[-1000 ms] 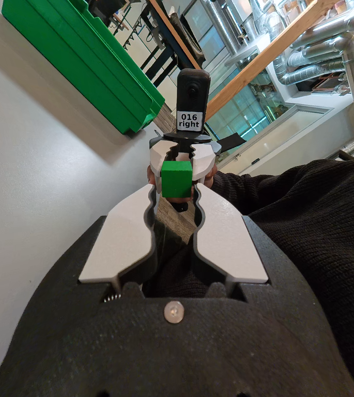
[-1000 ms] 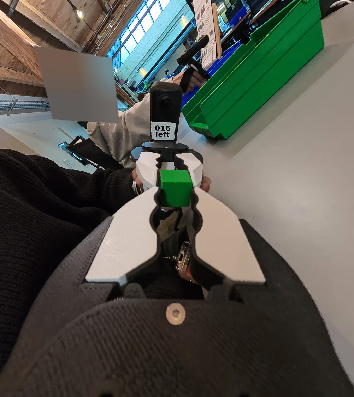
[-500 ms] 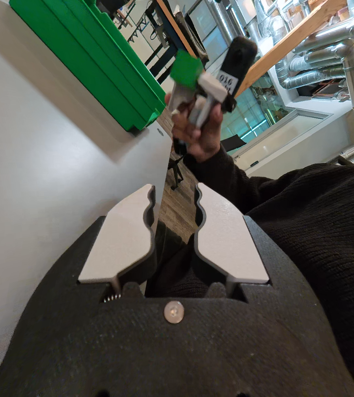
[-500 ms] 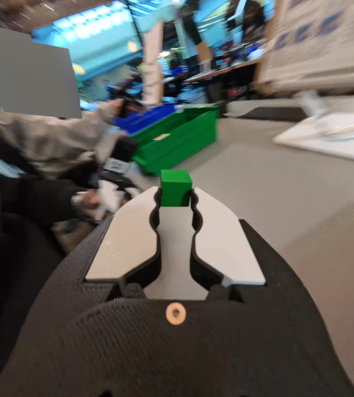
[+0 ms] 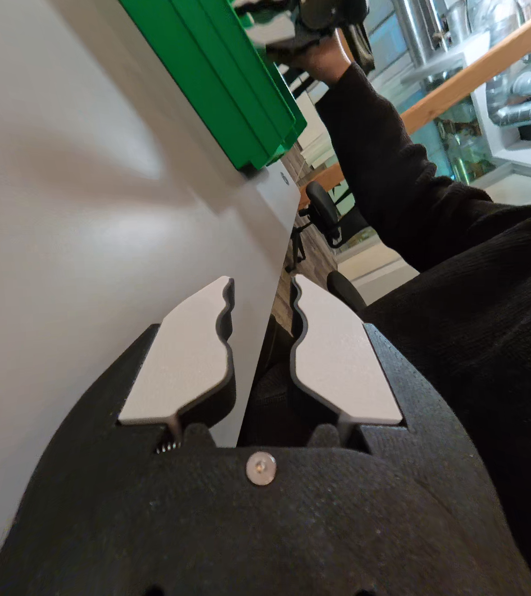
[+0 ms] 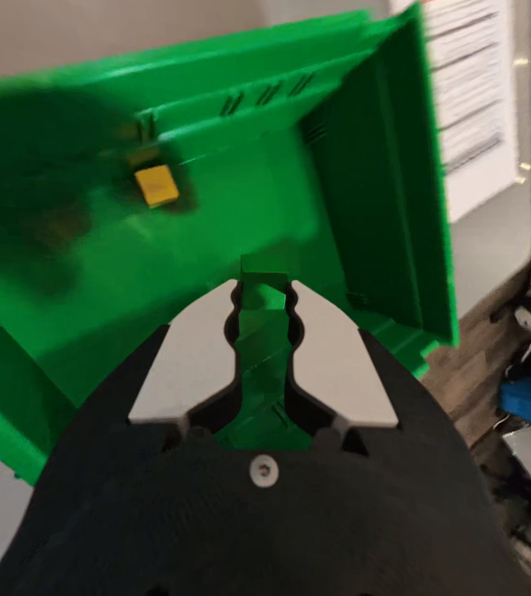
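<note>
My right gripper [image 6: 264, 285] is shut on a small green cube [image 6: 262, 269] and holds it above the inside of a green bin [image 6: 386, 193]. A yellow block [image 6: 157, 184] lies on the bin's floor to the left. This view is blurred by motion. My left gripper [image 5: 262, 285] is open and empty, level with the edge of the grey table [image 5: 64, 209]. In the left wrist view the green bin [image 5: 225, 80] stands at the far end of the table. A hand and black sleeve [image 5: 386, 145] reach over it; the right gripper is mostly out of frame there.
Beyond the table edge there is an office chair [image 5: 322, 213] on a wood-pattern floor. Right of the bin there are a white sheet with print [image 6: 470, 96], a blue object [image 6: 525, 403] and clutter on the floor.
The right gripper has carried the green cube away from the left gripper and up over the green bin. The left gripper stays open and empty, and has shifted slightly towards the table.
</note>
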Tool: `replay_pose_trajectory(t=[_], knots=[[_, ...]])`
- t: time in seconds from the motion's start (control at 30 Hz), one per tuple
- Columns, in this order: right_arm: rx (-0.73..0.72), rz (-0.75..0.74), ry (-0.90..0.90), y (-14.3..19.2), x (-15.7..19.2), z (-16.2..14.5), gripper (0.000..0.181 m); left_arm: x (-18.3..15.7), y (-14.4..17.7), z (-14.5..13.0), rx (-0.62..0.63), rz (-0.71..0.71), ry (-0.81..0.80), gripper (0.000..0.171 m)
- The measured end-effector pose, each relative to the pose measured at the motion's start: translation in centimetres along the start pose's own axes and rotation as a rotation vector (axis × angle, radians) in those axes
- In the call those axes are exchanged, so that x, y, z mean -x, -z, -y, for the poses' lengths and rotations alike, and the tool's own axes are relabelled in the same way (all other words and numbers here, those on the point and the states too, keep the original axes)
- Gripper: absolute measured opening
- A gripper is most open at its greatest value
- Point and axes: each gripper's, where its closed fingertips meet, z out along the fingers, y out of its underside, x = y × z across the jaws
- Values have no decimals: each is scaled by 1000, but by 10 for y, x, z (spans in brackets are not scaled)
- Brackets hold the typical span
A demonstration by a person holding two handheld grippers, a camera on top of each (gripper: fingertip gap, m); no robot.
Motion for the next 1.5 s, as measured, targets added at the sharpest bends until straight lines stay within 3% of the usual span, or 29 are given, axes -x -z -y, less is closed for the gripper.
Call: replay_pose_trajectory(t=[0.17,0.4,1.5], knots=[[-24,242,239,-22,48,11,27,7,18,11,-113,37,109,32],[26,391,233,-34,58,12,27,4,14,6,-82,82,79,32],[167,356,334,-40,60,16,27,0,3,-3,-112,5,108,29]])
